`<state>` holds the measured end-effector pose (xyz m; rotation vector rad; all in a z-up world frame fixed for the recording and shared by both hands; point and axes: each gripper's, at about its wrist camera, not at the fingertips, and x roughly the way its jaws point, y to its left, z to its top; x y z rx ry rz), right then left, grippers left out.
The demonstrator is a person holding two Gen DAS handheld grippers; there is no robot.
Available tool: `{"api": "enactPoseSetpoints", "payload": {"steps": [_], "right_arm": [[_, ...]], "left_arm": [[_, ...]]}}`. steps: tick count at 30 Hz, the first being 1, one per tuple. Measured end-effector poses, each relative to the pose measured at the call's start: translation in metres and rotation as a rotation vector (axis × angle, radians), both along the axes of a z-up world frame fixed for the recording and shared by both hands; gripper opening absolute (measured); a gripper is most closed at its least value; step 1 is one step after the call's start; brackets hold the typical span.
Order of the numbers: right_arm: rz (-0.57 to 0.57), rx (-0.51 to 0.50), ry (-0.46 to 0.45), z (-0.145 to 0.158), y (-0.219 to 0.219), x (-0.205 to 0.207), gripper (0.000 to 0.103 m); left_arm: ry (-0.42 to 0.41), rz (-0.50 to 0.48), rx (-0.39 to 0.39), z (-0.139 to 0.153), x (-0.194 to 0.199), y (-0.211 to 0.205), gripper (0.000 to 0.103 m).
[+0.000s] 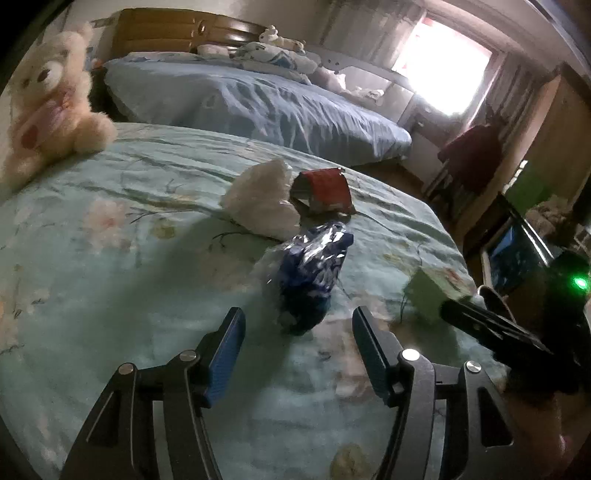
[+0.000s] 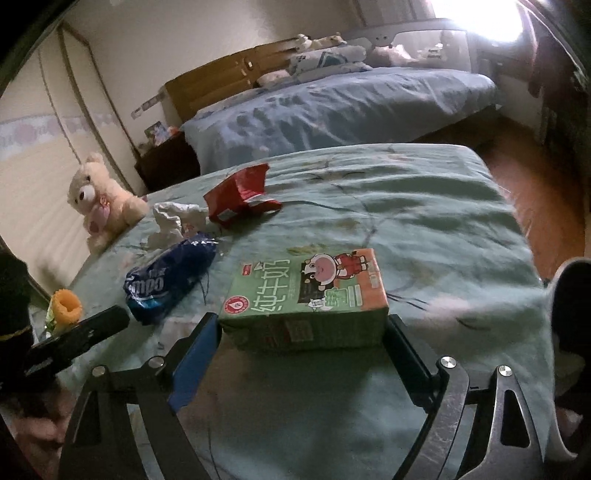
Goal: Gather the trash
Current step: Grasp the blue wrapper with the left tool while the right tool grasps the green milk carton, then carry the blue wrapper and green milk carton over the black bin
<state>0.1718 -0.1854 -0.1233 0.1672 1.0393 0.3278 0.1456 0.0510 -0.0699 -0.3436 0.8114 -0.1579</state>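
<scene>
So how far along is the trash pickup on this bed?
Nothing looks collected yet. The right gripper is open around the green milk carton; the left gripper is open just short of the blue wrapper. The white tissue and red packet lie untouched.

Teddy bear on green floral bedspread

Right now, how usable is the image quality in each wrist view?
Left wrist: window blown out, blue wrapper smeared by blur, foreground dim. Right wrist: milk carton print sharp, window glare at top, strong fisheye bending at edges.
</scene>
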Motion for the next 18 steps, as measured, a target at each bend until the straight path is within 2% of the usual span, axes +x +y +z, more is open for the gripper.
{"api": "enactPoseSetpoints", "payload": {"steps": [5, 8, 10, 18], "right_arm": [[-0.031, 0.003, 0.001, 0.005, -0.016, -0.011, 0.089], [-0.051, 0.017, 0.006, 0.005, -0.025, -0.017, 0.089], [-0.066, 0.029, 0.005, 0.006, -0.031, -0.020, 0.089], [-0.102, 0.047, -0.013, 0.014, -0.050, -0.034, 0.089]], "left_arm": [[0.023, 0.003, 0.024, -0.004, 0.019, -0.010, 0.060], [0.043, 0.008, 0.042, -0.008, 0.031, -0.014, 0.055], [0.055, -0.014, 0.034, -0.012, 0.038, -0.017, 0.029], [0.005, -0.052, 0.046, -0.004, 0.031, -0.033, 0.022]]}}
